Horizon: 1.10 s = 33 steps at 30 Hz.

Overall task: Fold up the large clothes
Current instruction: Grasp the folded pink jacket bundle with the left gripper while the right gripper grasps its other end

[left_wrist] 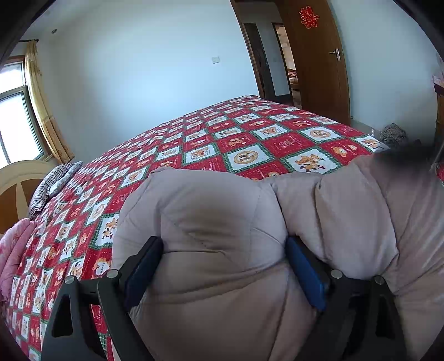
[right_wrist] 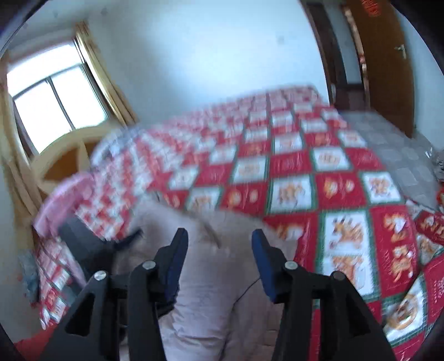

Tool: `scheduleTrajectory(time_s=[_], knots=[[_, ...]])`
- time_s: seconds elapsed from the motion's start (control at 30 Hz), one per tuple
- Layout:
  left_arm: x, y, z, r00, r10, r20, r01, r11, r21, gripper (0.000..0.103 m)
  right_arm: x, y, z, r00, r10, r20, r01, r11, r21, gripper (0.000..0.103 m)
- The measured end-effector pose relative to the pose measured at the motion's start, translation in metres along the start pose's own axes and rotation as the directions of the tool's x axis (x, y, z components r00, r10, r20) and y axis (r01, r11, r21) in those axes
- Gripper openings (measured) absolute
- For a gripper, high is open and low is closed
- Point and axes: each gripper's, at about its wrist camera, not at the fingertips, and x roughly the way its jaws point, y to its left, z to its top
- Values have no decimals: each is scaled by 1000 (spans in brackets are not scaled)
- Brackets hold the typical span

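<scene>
The left gripper (left_wrist: 222,263) held a thick fold of the beige padded coat (left_wrist: 347,222) on the near bedspread (left_wrist: 194,133). The right gripper (right_wrist: 219,263) hovered wide above it. A red double-happiness character (left_wrist: 308,16) marked the far door (left_wrist: 319,69).

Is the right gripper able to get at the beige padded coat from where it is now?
Probably yes. The right gripper is open, directly over the beige padded coat, with nothing between them; the left gripper is on another part.
</scene>
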Motion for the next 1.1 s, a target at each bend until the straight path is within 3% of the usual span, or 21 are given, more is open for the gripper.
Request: scheduleTrajectory(time_s=[0.07, 0.13, 0.23, 0.27, 0.33, 0.37, 0.4, 0.47, 0.57, 0.63, 0.7, 0.77, 0.87, 1.0, 1.1], knots=[[-2, 5, -1, 1000, -3, 7, 3, 1000, -21, 91, 29, -5, -17, 997, -60, -58, 62, 998, 26, 44], [-3, 12, -1, 1000, -8, 12, 9, 999, -54, 91, 32, -6, -31, 996, -93, -5, 93, 995, 24, 43], [-13, 40, -3, 994, -91, 55, 99, 977, -187, 91, 36, -7, -42, 992, -125, 21, 125, 992, 4, 45], [-15, 54, -5, 992, -117, 57, 127, 960, -250, 91, 37, -7, -42, 992, -122, 22, 122, 993, 3, 45], [-17, 90, -9, 983, -174, 49, 179, 897, -404, 91, 38, -12, -45, 993, -112, 22, 112, 994, 1, 45], [-14, 110, -10, 984, -177, 18, 164, 863, -478, 91, 37, -10, -46, 993, -112, 23, 112, 994, -1, 45], [-7, 123, -9, 987, -157, -28, 122, 856, -503, 91, 36, -10, -47, 993, -111, 25, 111, 994, 0, 45], [10, 136, -2, 985, -138, -106, 68, 866, -495, 91, 37, -7, -47, 993, -112, 29, 112, 994, -1, 45], [44, 137, 12, 967, -157, -202, 53, 895, -444, 94, 38, -9, -46, 994, -108, 29, 108, 994, 8, 45], [58, 115, 19, 970, -66, -235, -14, 946, -323, 95, 39, -10, -46, 994, -106, 28, 106, 994, 12, 45], [66, 95, 17, 969, 29, -246, -86, 971, -223, 96, 39, -11, -45, 995, -101, 25, 100, 995, 18, 45], [70, 92, 14, 968, 47, -247, -102, 972, -212, 96, 40, -15, -45, 996, -86, 25, 85, 996, 34, 45], [86, 96, 5, 964, -1, -266, -75, 959, -275, 96, 45, -18, -43, 996, -79, 30, 78, 996, 51, 46], [84, 98, 4, 962, -18, -273, -62, 958, -280, 96, 46, -16, -41, 996, -82, 20, 81, 996, 38, 46], [66, 107, 4, 956, -92, -278, -1, 948, -318, 96, 44, -13, -41, 995, -95, 15, 95, 995, 13, 46]])
